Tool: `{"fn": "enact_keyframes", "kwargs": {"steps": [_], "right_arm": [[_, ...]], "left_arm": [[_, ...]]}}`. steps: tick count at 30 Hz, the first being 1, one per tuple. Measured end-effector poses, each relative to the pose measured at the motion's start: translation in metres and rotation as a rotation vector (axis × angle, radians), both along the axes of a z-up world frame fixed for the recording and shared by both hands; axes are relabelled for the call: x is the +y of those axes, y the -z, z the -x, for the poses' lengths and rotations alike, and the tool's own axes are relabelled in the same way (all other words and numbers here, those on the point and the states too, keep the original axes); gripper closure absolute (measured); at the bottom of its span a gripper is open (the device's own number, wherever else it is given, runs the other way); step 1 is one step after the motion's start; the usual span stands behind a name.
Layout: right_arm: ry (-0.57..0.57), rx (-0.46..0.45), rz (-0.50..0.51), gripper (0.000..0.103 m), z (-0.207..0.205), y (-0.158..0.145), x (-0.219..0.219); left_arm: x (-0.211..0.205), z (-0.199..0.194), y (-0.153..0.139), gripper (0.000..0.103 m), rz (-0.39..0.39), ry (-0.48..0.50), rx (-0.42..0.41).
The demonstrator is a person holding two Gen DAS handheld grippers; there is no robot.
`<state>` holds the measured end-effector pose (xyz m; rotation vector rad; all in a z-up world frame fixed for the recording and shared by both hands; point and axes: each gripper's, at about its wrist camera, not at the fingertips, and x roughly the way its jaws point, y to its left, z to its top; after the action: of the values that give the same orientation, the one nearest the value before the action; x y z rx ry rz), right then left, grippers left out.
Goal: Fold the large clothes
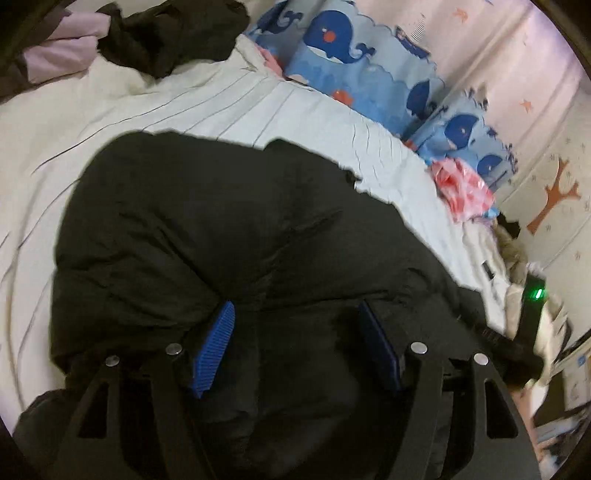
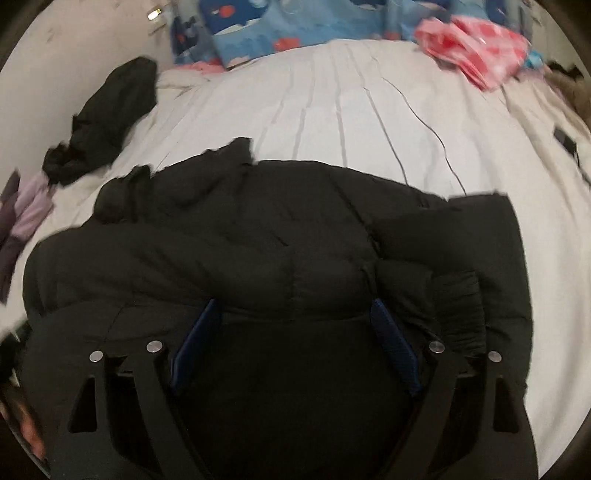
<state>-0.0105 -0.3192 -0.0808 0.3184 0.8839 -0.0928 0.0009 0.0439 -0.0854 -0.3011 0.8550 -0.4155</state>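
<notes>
Jacket (image 1: 229,236), black, puffy, bunched on near half of bed (image 1: 177,107); long axis runs left-right across bed. Bulk lies directly ahead of and beneath both tongs, touching or just under blue pads (image 1: 216,347). Left tongs (image 1: 295,347) open, pads apart, nothing clamped; angled down at near hem. Right tongs (image 2: 293,347) open wider, likewise empty, pitched down steeper. Neither hand clearly nearer. Far off: whale-print pillows (image 1: 343,48), pink cloth (image 2: 476,48), second dark garment (image 2: 110,114) at far left.

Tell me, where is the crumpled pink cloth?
In the right wrist view, the crumpled pink cloth lies top right on the white bed, beside the blue whale-print bedding.
</notes>
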Motion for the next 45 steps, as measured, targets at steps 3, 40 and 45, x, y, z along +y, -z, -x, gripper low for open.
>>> {"fn": "enact_keyframes", "kwargs": {"steps": [3, 40, 45], "right_arm": [[0.001, 0.017, -0.002, 0.023, -0.002, 0.006, -0.002], [0.115, 0.079, -0.018, 0.006, 0.062, 0.0, -0.046], [0.073, -0.01, -0.134, 0.006, 0.134, -0.025, -0.055]], "left_arm": [[-0.006, 0.0, 0.001, 0.036, -0.018, 0.011, -0.005], [-0.003, -0.003, 0.011, 0.02, -0.033, -0.036, -0.024], [0.048, 0.015, -0.007, 0.02, 0.213, 0.093, 0.044]]}}
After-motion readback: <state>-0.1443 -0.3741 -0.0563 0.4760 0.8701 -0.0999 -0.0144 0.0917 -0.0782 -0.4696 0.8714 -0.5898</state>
